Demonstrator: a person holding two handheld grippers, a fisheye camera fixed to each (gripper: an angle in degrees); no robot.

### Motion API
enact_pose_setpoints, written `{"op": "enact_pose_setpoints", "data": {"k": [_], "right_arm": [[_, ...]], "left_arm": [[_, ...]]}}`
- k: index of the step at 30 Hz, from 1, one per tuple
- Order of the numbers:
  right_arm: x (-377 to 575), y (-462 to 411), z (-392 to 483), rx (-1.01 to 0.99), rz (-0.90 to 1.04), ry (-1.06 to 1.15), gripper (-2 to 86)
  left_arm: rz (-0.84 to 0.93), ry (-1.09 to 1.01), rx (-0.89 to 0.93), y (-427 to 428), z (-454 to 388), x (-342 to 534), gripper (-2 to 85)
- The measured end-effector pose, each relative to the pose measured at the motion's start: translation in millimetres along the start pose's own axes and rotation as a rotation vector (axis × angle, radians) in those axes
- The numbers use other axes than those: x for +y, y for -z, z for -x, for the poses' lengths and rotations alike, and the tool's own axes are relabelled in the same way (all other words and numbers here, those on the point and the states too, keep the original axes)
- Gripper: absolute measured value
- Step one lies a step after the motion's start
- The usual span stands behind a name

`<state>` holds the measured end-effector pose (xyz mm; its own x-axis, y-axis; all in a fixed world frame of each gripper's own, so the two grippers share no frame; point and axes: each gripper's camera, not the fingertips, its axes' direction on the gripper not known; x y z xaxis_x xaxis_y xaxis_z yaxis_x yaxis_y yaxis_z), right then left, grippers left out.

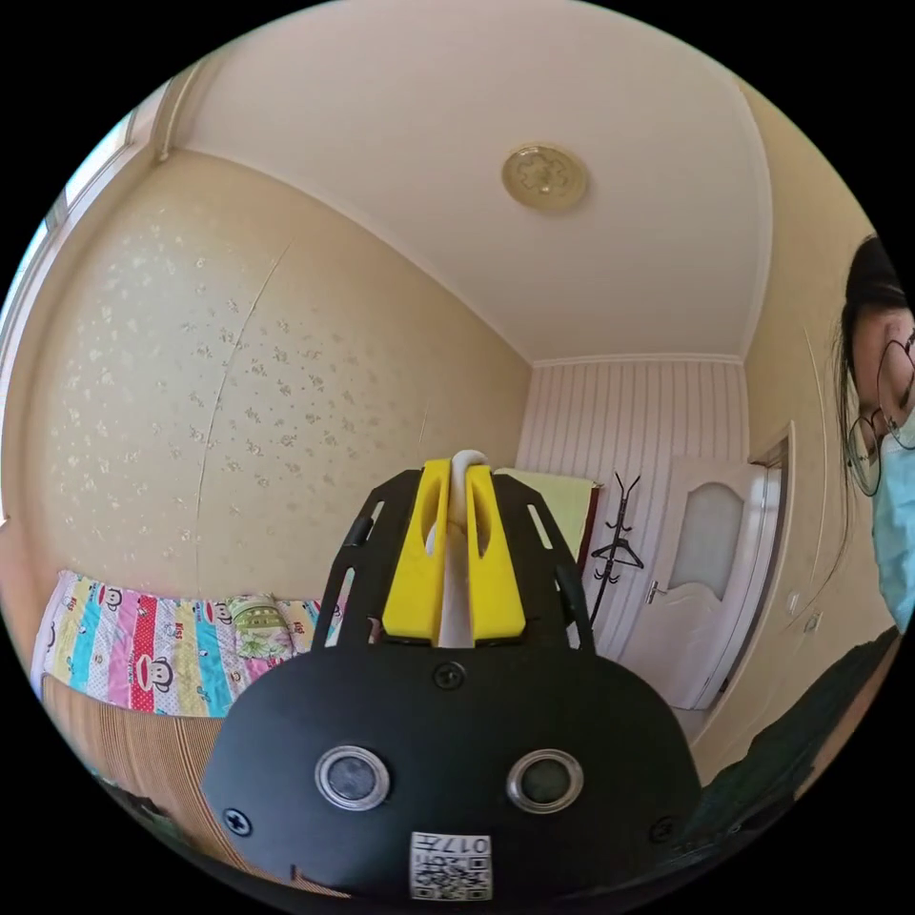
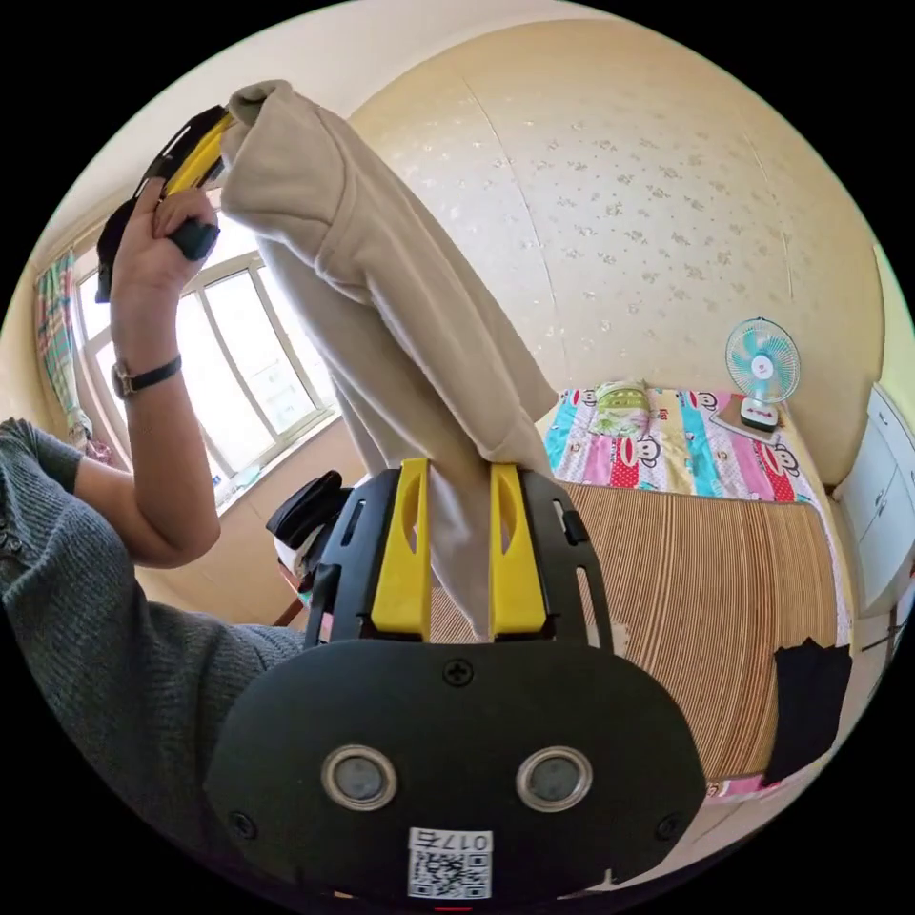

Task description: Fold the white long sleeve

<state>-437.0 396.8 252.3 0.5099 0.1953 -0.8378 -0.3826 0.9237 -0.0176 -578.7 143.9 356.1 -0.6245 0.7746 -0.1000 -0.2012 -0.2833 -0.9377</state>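
Above bed [image 2: 724,572], left tool [image 2: 195,157] pinches white long sleeve [image 2: 381,276] aloft.

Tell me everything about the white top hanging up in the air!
The white long sleeve looks cream, thick and soft like fleece. It hangs bunched between both grippers: the left gripper, raised high, pinches its top end, and the right gripper has cloth between its yellow fingers. It hangs above the striped bed, apparently not touching it.
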Motion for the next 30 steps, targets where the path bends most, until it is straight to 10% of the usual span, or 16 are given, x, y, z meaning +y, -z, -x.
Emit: {"op": "enact_pose_setpoints", "data": {"k": [16,30], "right_arm": [[41,-24,-66,-0.531,0.068,-0.042,7.3],[43,-6,-67,-0.588,0.058,0.124,14.1]], "left_arm": [[0.013,0.076,0.072,70,54,9,2.0],[0.021,0.037,-0.002,55,41,-11,1.9]]}}
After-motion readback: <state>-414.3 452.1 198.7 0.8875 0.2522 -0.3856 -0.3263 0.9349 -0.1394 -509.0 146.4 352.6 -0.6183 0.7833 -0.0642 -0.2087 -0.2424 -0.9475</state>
